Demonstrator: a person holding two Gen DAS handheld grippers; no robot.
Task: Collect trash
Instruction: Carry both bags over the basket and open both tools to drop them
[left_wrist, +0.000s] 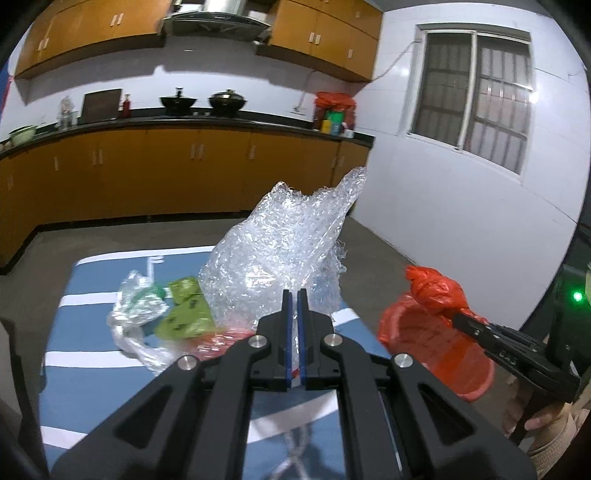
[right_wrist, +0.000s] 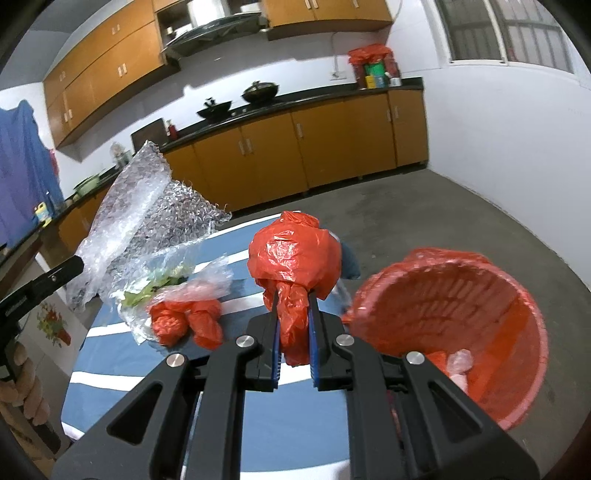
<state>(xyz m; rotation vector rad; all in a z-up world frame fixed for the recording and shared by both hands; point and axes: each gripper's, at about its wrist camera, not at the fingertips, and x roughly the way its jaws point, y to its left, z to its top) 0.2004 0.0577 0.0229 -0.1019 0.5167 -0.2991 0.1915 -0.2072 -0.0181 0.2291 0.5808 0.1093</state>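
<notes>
Gripping a crumpled clear bubble-wrap sheet (left_wrist: 280, 240), the left gripper (left_wrist: 294, 295) is lifting it over the striped blue tabletop's (left_wrist: 88, 332) right edge. The right gripper (right_wrist: 293, 295) is clamping a knotted red plastic bag (right_wrist: 293, 254) beside the red-lined bin (right_wrist: 517, 332) (rim just below). The wide sheet is likely to snag the rim and spill out.

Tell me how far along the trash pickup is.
Done: a few scraps lie in the red plastic bin. In hand: left tongs grip clear bubble wrap; right tongs grip a crumpled red plastic bag. Left: small red bags and green wrappers on the striped cloth.

2 woks (left_wrist: 201, 100) on countertop (left_wrist: 221, 120), window (left_wrist: 476, 92) at right.
</notes>
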